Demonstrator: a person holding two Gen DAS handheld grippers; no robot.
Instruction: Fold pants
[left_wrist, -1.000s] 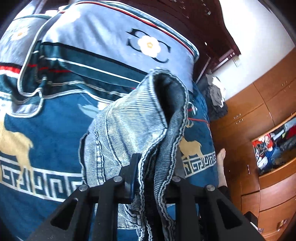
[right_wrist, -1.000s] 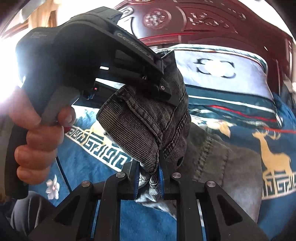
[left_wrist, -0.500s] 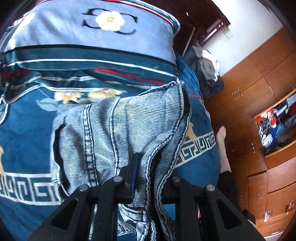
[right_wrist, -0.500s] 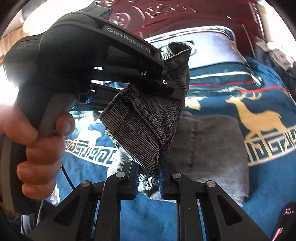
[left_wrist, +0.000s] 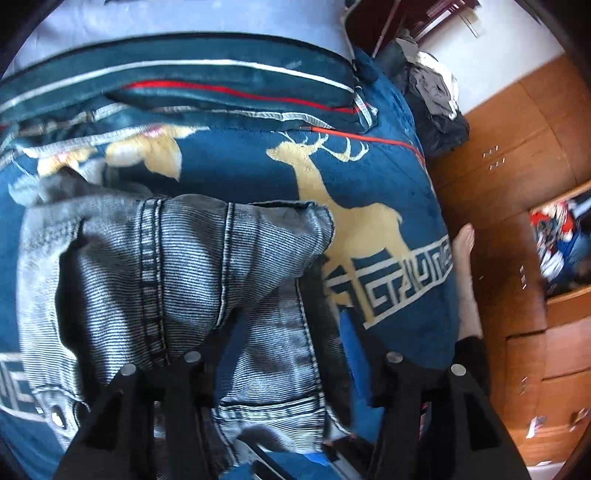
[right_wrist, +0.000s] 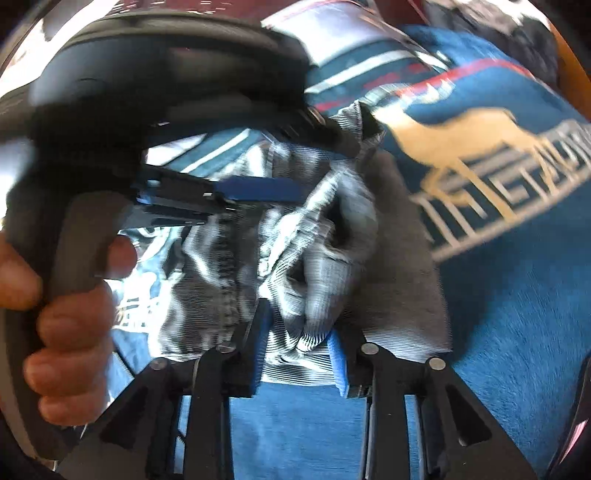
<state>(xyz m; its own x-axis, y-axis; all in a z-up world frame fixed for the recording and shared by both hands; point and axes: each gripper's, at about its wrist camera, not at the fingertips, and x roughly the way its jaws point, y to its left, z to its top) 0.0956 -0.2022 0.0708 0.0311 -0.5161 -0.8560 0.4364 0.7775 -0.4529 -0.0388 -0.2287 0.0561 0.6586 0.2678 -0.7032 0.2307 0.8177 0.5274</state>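
The grey striped denim pants (left_wrist: 177, 280) lie bunched on the blue deer-print blanket (left_wrist: 258, 166). My left gripper (left_wrist: 288, 332) hangs just above them with its jaws spread wide; cloth lies between the fingers, not pinched. In the right wrist view the pants (right_wrist: 317, 258) sit folded in a heap. My right gripper (right_wrist: 299, 343) has its blue-padded jaws parted, with the fabric edge loose between them. The left gripper's body (right_wrist: 166, 110) and the hand holding it fill the left of that view.
Striped pillows (left_wrist: 184, 74) lie at the head of the bed. A pile of dark clothes (left_wrist: 436, 96) sits at the far right corner. Wooden drawers and a wardrobe (left_wrist: 524, 258) stand right of the bed. A bare foot (left_wrist: 465, 258) shows beside the bed edge.
Both grippers lowered the pants onto the blanket and opened, letting go of the fabric. The pants now rest folded on the bed.
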